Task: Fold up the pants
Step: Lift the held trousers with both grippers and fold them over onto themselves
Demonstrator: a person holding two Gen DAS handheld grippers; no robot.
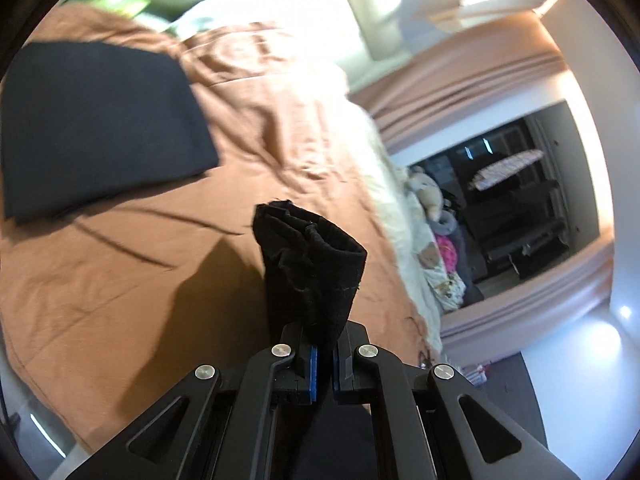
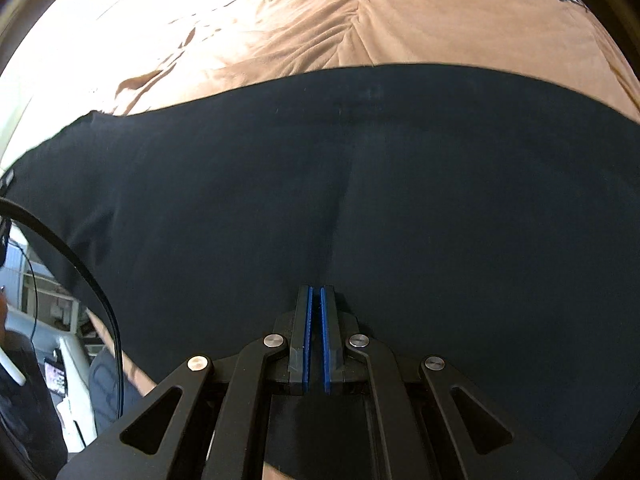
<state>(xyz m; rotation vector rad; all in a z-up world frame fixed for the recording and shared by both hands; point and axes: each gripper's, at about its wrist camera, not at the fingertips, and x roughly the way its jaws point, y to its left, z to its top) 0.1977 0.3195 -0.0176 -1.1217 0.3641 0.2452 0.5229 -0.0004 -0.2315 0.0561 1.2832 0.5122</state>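
Left wrist view first: the left hand-held gripper (image 1: 323,350) is clenched on a bunched end of the black pants (image 1: 314,268), the cloth standing up crumpled and tube-like straight ahead of the blue pads, lifted clear of the orange bedspread (image 1: 280,128) that covers the bed. Ahead and off to the left of this gripper, a flat dark panel of fabric (image 1: 96,124) lies spread on the bedspread; it looks like the rest of the same garment, though the link between the two pieces is out of sight. To the right, the bed's edge drops away toward a dark doorway (image 1: 516,208). Over to the right wrist view: the right hand-held gripper (image 2: 316,292) sits low over a broad, smooth stretch of the pants (image 2: 360,184), which fill everything ahead and to both sides, with the bedspread (image 2: 360,16) showing beyond the far hem. Its blue pads stand nearly together with a thin slit between them, and I cannot tell whether any cloth is pinched there. A black cable (image 2: 100,288) curves past on the left. My read: a fold is mid-swing, one end raised by the left gripper while the right anchors or steadies the body. Next, the lifted end should be carried across and laid squarely onto the flat panel, edges matched, before letting go.
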